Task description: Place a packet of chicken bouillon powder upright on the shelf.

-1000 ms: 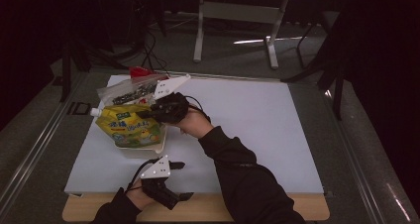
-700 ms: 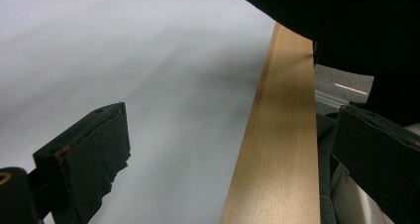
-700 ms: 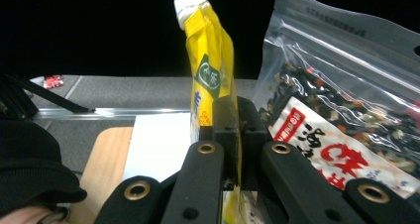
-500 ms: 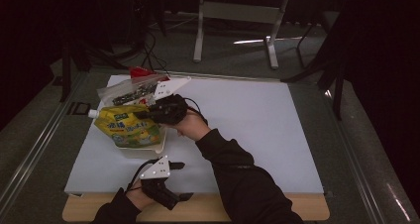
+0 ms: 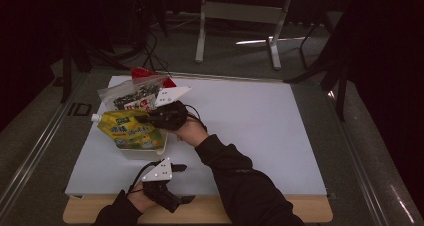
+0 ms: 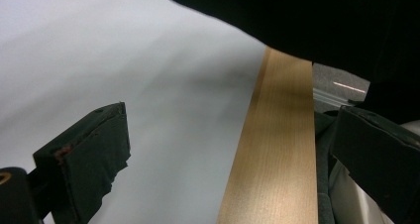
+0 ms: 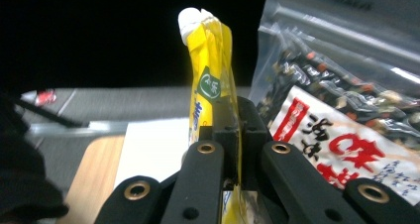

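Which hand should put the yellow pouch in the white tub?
The right. Its gripper is shut on the yellow pouch over the white tub. The left gripper rests open near the table's edge.

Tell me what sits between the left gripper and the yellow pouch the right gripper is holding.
In the high view, the white container's near wall and a strip of bare white mat lie between the left gripper and the yellow pouch.
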`<state>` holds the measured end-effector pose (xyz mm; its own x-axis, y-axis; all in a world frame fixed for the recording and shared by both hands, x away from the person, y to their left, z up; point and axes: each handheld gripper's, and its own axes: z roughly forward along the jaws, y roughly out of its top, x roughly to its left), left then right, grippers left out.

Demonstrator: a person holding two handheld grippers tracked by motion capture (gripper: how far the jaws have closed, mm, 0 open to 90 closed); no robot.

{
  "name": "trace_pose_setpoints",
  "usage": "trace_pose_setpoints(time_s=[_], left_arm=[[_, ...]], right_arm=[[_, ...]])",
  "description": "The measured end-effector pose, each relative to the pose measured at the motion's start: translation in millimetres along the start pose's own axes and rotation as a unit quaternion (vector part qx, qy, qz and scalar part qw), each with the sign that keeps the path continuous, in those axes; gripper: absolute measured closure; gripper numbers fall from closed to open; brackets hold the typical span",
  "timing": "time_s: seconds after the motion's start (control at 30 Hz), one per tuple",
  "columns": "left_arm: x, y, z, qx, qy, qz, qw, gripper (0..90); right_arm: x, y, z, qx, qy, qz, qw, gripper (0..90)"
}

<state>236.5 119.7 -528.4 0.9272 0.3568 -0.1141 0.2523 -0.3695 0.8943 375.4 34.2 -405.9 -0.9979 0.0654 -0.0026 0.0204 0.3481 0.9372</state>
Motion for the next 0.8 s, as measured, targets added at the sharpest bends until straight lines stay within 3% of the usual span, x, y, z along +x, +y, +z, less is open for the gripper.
trace_pose_setpoints(time_s=[0.13,0.27,0.43,0.6,0.73,0.8], left_arm=[[0.3,-1.4,-0.8,0.000,0.000,-0.001,1.0000,2.9],[0.5,-1.5,-1.2,0.001,0.001,-0.002,1.0000,2.9],[0.3,-1.3,-1.5,0.000,0.000,-0.002,1.0000,2.9],[0.5,-1.8,-0.6,0.000,-0.001,-0.003,1.0000,2.9],[0.3,-1.7,-0.5,0.001,0.001,-0.003,1.0000,2.9],[0.3,-1.7,-0.6,0.000,0.000,-0.003,1.0000,2.9]], right_arm=[[0.9,-9.8,-5.4,-0.046,-0.007,-0.003,0.9989,90.0],[-2.4,-20.4,-3.9,-0.055,-0.004,0.012,0.9984,90.0],[-1.7,-28.8,0.0,-0.046,-0.008,0.010,0.9989,90.0],[-4.4,-39.3,-0.5,-0.020,-0.008,0.024,0.9995,88.8],[-2.7,-37.2,-1.4,0.015,-0.019,0.018,0.9995,71.8],[-0.9,-37.3,-4.4,0.023,-0.022,0.012,0.9994,70.0]])
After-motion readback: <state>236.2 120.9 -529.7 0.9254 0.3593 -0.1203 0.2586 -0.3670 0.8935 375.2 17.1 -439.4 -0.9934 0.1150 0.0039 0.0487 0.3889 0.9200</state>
